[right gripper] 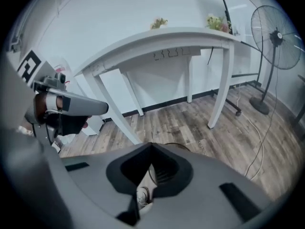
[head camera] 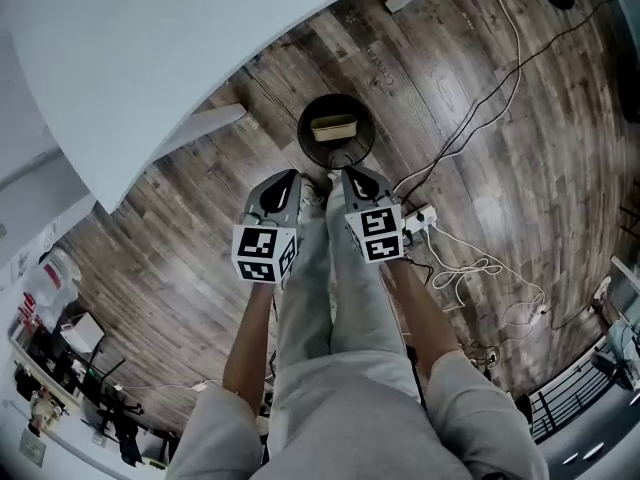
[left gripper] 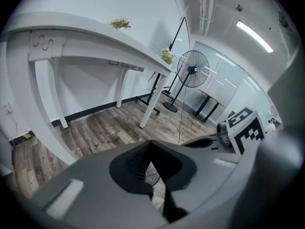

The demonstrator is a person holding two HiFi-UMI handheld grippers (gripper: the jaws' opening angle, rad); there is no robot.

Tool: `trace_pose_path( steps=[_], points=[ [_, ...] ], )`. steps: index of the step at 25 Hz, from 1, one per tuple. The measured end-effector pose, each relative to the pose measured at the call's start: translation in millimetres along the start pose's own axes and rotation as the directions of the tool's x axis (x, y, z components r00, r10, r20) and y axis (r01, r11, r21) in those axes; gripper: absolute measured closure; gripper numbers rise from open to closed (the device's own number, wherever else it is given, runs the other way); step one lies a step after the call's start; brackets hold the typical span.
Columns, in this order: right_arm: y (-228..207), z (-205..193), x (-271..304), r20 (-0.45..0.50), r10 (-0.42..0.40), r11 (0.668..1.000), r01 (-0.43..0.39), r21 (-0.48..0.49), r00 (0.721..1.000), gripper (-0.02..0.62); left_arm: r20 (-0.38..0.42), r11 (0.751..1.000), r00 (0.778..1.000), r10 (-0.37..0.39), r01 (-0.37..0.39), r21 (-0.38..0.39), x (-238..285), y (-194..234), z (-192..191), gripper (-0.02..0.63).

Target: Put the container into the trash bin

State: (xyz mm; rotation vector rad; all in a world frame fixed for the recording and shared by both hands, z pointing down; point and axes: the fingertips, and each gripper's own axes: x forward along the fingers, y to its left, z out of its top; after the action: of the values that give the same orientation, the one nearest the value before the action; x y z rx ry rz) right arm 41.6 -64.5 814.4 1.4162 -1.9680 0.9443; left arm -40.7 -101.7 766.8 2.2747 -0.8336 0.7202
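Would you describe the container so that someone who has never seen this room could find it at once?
Start at the big white table; beside its edge, on the wood floor, stands a round black trash bin. The container lies inside it: a pale tan rectangular tub, the only light thing in the dark bin.

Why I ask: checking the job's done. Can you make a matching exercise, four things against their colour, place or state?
Things: 1 container; 2 right gripper; 3 table; 4 fan.
States: A white; B jaws shut, empty; C black, round cage; D inside the trash bin.
Pairs: 1-D, 2-B, 3-A, 4-C.
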Motion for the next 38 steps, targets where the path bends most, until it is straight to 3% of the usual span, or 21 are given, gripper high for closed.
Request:
trace_pose_path(
  steps=[10, 24, 38],
  points=[
    [17, 83, -77, 0.156, -0.016, 1.000, 0.019, -0.019, 0.988, 0.581, 0.073, 0.999, 0.997, 0.033, -0.033, 0.002, -55, -13, 60, 0.595],
    [32, 193, -173, 0.338, -0.042, 0.997, 0.063, -0.051, 0.940, 0.581, 0.198, 0.996, 0.979, 0.037, -0.053, 0.075, -123, -39, 163, 0.595],
    [43, 245, -262, 0.448, -0.091, 0.987, 0.141, -0.079, 0.889, 0.581, 0.271, 0.985, 0.961, 0.056, -0.097, 0.143, -199, -59, 212, 0.595]
  ],
)
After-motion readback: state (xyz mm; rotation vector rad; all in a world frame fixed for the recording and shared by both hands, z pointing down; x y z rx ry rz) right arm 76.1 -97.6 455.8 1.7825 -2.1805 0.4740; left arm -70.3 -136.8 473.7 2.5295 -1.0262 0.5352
